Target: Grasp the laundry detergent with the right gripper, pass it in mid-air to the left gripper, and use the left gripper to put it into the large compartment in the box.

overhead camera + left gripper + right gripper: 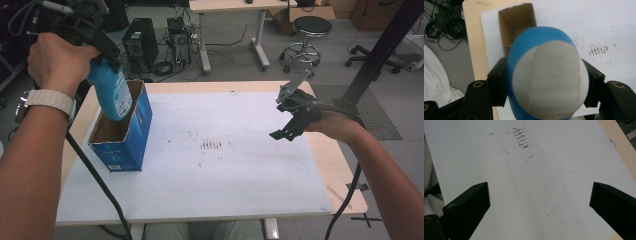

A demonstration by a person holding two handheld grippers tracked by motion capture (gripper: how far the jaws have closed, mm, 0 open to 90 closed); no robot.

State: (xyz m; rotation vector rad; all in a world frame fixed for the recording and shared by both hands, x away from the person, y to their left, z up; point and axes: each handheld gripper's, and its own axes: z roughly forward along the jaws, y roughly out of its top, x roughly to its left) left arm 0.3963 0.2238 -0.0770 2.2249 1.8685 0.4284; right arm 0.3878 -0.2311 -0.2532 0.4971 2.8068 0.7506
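Note:
A blue bottle (112,92) with a white label hangs with its lower end just inside the open top of a blue cardboard box (131,137) at the table's left. My left gripper (102,50) is shut on the bottle's upper part. In the left gripper view the bottle's pale grey and blue end (547,80) sits clamped between both jaws, with the box's brown inside (517,23) beyond it. My right gripper (290,117) hovers open over the right side of the white sheet (240,165), nothing between its fingers (467,206).
The white sheet (536,185) carries brown scuff marks (211,145) near its middle and covers most of the wooden table (340,175). Behind the table stand a computer tower (140,42), cables, a stool (310,30) and a black post (380,50).

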